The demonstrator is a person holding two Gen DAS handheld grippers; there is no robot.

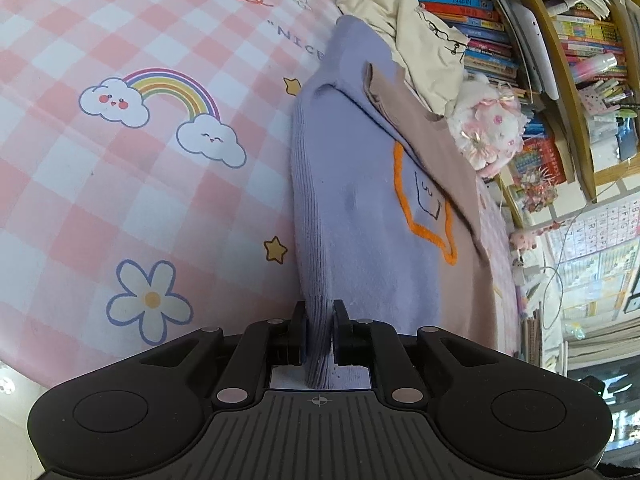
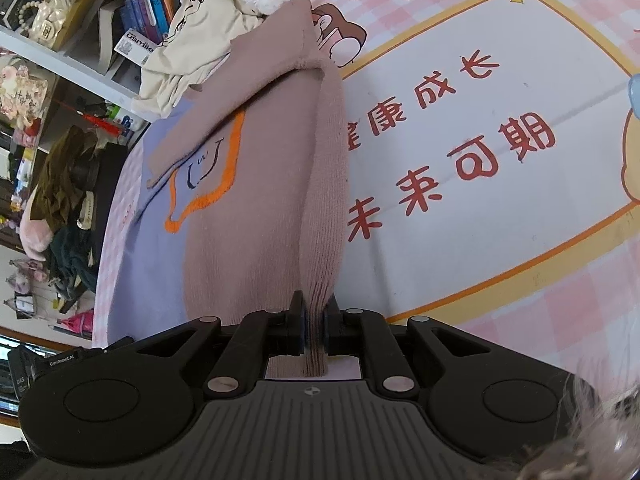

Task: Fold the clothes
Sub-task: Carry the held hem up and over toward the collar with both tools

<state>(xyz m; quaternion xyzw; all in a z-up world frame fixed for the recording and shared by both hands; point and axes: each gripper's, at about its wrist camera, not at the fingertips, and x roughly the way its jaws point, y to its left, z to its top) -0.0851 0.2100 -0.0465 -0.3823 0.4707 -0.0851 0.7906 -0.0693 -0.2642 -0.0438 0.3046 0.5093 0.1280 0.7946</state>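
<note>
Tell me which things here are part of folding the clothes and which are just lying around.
Part of the job:
- two-tone sweater, lavender and dusty pink
- left gripper, shut on its lavender hem
- right gripper, shut on its pink hem

Lying about:
- cream garment, crumpled
- plush toy
- books
- checked pink cover underneath

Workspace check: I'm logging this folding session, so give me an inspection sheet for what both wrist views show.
Surface: pink checked cartoon-print sheet.
Job's things: two-tone sweater, lavender and mauve halves, orange star outline, lying flat.
Clutter: cream garment and plush toy beyond the sweater.
Grippers: left hand-held gripper shut on the lavender hem; right hand-held gripper shut on the mauve hem.
Cables: thin cord by the wall chart.
Surroundings: crowded bookshelves.
</note>
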